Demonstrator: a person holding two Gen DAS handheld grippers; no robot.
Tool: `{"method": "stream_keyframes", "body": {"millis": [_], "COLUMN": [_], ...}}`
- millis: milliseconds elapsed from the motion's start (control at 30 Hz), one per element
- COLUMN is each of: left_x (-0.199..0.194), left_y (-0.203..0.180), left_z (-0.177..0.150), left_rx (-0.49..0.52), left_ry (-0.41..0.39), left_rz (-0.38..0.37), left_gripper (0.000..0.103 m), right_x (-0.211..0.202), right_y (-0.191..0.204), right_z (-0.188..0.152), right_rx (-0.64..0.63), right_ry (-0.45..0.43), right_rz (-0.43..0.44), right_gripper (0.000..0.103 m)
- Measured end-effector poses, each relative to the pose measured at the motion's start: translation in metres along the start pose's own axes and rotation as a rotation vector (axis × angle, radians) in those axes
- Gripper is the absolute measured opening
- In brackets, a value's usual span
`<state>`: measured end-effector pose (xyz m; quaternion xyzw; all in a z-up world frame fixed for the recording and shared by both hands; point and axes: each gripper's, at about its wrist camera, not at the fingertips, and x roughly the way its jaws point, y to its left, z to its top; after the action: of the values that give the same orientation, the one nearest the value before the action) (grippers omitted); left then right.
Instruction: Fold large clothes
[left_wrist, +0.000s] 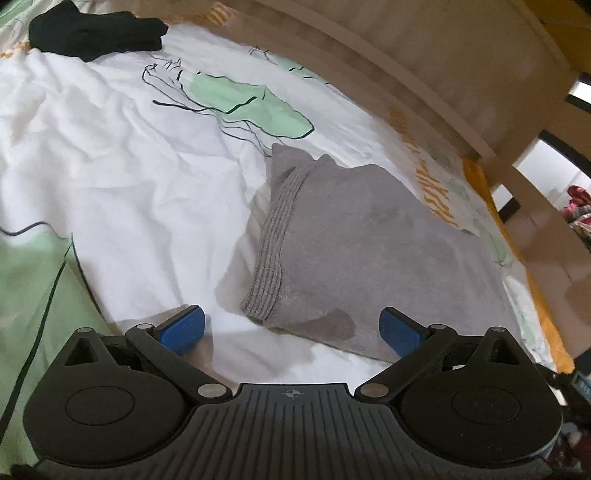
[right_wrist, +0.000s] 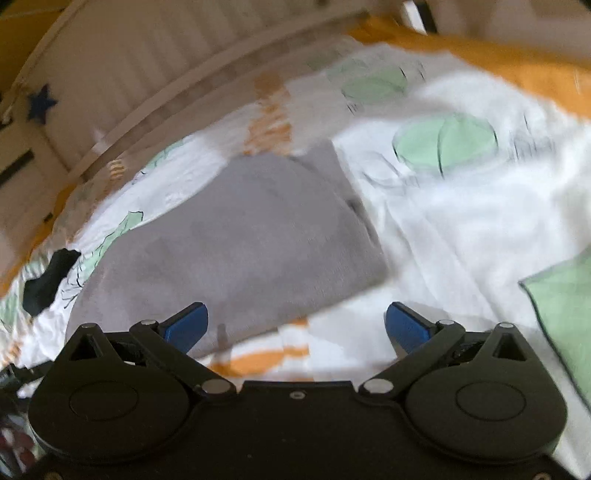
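Note:
A grey garment (left_wrist: 362, 251) lies folded into a compact rectangle on the bed, its ribbed hem along the left edge. My left gripper (left_wrist: 291, 328) is open and empty, just in front of the garment's near corner. The right wrist view is blurred; there the grey garment (right_wrist: 240, 243) lies ahead and left of my right gripper (right_wrist: 295, 325), which is open and empty, its left finger over the garment's near edge.
The bed has a white sheet (left_wrist: 122, 177) with green and orange print. A black garment (left_wrist: 92, 31) lies at the far left. A beige wooden bed frame (left_wrist: 424, 66) runs along the far side. A small black item (right_wrist: 48, 280) lies left.

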<state>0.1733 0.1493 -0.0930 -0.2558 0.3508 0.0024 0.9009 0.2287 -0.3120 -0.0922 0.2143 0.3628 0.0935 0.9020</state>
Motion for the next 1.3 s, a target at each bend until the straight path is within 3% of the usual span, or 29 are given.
{"method": "stream_keyframes", "body": {"millis": [300,533,567,600,633,667,733,767,867,1000,1133,1300], "left_x": [0.045,0.048,0.044,0.042,0.039,0.037,0.039,0.041,0.041,0.010,-0.022,-0.053], "left_y": [-0.005,-0.007,-0.005,-0.004,-0.003,-0.003,-0.002,-0.003,0.007,-0.003,-0.002,0.004], "left_z": [0.029,0.034,0.032,0.029,0.026,0.024,0.024,0.025,0.029,0.035,0.038,0.025], "left_rx": [-0.004,-0.040,-0.052,-0.066,-0.088,-0.105,-0.120,-0.123,-0.199,-0.055,-0.027,0.026], "left_ry": [-0.010,0.029,0.035,0.038,0.037,0.034,0.030,0.037,0.054,0.007,0.008,0.111], "left_rz": [-0.027,-0.042,-0.062,-0.079,-0.095,-0.105,-0.099,-0.087,-0.137,-0.150,-0.192,-0.189], "left_gripper": [0.102,0.102,0.101,0.100,0.099,0.094,0.063,0.009,0.012,0.012,0.011,0.012], "right_x": [0.043,0.064,0.062,0.061,0.060,0.060,0.063,0.066,0.062,0.039,0.008,-0.034], "right_y": [-0.020,-0.011,-0.010,-0.011,-0.012,-0.014,-0.020,-0.023,-0.018,-0.006,0.007,0.008], "right_z": [0.021,0.029,0.028,0.027,0.026,0.025,0.024,0.022,0.022,0.027,0.023,0.003], "right_rx": [0.193,0.150,0.144,0.146,0.155,0.173,0.207,0.222,0.212,0.206,0.167,0.191], "right_ry": [-0.042,-0.052,-0.050,-0.046,-0.041,-0.032,-0.008,0.005,0.000,-0.018,-0.041,0.002], "right_rz": [0.190,0.235,0.235,0.235,0.231,0.225,0.219,0.222,0.199,0.175,0.166,0.184], "right_gripper": [0.103,0.102,0.100,0.091,0.076,0.067,0.030,0.024,0.015,0.014,0.013,0.013]}}
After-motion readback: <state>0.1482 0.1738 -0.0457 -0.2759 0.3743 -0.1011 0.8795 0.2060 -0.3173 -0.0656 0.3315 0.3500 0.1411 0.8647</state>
